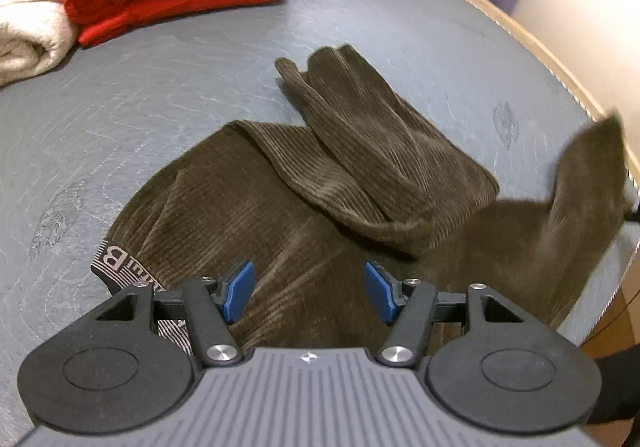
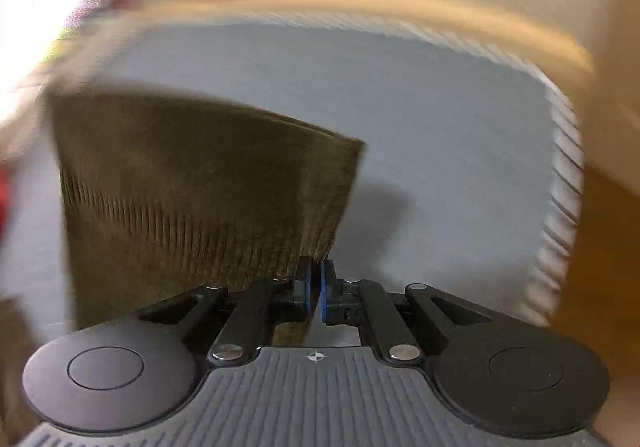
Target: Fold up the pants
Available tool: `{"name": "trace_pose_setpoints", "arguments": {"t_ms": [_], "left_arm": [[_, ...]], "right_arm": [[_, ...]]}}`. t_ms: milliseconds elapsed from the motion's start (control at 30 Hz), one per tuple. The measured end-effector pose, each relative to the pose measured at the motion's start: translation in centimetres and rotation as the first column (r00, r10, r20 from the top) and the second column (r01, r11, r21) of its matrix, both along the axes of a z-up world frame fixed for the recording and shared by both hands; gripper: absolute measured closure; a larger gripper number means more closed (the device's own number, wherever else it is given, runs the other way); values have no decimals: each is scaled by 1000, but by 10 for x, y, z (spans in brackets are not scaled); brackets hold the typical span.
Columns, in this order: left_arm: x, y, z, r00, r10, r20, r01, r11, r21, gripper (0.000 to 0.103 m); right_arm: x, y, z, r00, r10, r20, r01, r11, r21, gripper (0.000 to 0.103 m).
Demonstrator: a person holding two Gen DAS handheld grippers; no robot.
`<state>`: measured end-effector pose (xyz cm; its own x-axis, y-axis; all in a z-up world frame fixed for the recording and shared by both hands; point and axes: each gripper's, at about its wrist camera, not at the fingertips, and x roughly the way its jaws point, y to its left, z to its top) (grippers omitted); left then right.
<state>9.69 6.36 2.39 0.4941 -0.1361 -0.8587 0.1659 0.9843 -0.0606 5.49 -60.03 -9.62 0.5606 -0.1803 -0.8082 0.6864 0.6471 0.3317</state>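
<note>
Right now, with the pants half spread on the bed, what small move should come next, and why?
Probably carry the right gripper, its fingers shut on a pant leg's edge, across to lay that leg flat over the rest of the pants. The leg is lifted and blurred at the right of the left view, other folds lie bunched, and the left gripper hovers open near the waistband.

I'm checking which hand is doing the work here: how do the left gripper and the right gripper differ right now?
The left gripper has its jaws apart and holds nothing; the right gripper is shut on the edge of the brown corduroy pants. The left gripper hovers over the waistband end; the right gripper holds a lifted part of a leg. The left view is sharp, the right view blurred. Both have blue pads on black fingers.
</note>
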Motion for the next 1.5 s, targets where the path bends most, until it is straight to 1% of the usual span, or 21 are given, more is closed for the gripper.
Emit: {"name": "trace_pose_setpoints", "arguments": {"t_ms": [67,100,167,300,367,433,467,500,567,733,767,800,967,1000,1067,1133,1200,1233,1400,1433,1500], "left_arm": [[-2,-3,-7,1000,-11,-12,11,1000,20,37],[-2,-4,-11,1000,-11,-22,12,999,32,37],[-1,-4,-20,999,-8,-42,10,999,49,37],[2,-8,-33,998,-18,-65,23,997,71,37],[4,-12,-36,997,-26,-69,31,997,76,37],[6,-16,-37,997,-30,-70,35,996,77,37],[6,-18,-38,997,-32,-71,37,996,77,37],[7,-19,-38,997,-34,-72,40,996,79,37],[7,-22,-39,997,-40,-72,46,995,84,36],[7,-23,-40,997,-42,-69,48,995,88,36],[7,-23,-40,997,-42,-70,48,995,90,35],[7,-22,-40,997,-41,-72,48,995,93,35],[9,-23,-44,996,-46,-81,54,993,101,35],[10,-23,-44,996,-47,-82,56,993,100,35],[10,-25,-45,995,-56,-83,64,993,96,35],[9,-27,-47,994,-70,-86,78,992,97,35],[6,-31,-49,992,-91,-93,100,990,101,35],[5,-33,-51,990,-101,-97,111,988,104,35],[3,-39,-52,987,-125,-99,136,985,106,35],[3,-40,-52,987,-126,-98,136,985,105,35],[5,-40,-53,988,-121,-99,131,986,104,35]], "right_arm": [[-24,-38,-35,989,-114,-89,125,984,126,103],[-33,-48,-43,984,-151,-93,164,973,159,103],[-40,-65,-45,976,-196,-90,206,971,120,103],[-47,-72,-37,986,-168,-19,170,977,126,103],[-37,-65,-40,997,-73,25,68,982,179,102],[-23,-58,-45,999,-32,42,23,977,211,99],[-14,-61,-50,999,-19,44,9,976,217,92],[-8,-58,-51,999,-11,40,3,977,211,80],[2,-55,-54,999,-28,20,24,983,181,65],[-7,-61,-63,993,-117,6,114,971,209,63],[-6,-62,-65,993,-121,9,117,972,204,68],[-3,-61,-64,993,-118,13,113,975,190,90],[-9,-50,-42,994,-93,65,88,993,82,95],[-12,-50,-32,990,-121,76,119,992,31,95],[-26,-59,-19,963,-256,79,261,963,-62,95],[-35,-74,-29,943,-334,13,334,942,-46,95],[-26,-80,-50,970,-232,-69,234,972,21,93],[-25,-80,-51,970,-223,-99,223,975,-11,90],[-30,-75,-17,957,-291,12,289,942,-172,82],[-31,-73,-10,954,-296,41,299,935,-190,80],[-29,-67,-2,955,-273,116,289,945,-155,75]]}}
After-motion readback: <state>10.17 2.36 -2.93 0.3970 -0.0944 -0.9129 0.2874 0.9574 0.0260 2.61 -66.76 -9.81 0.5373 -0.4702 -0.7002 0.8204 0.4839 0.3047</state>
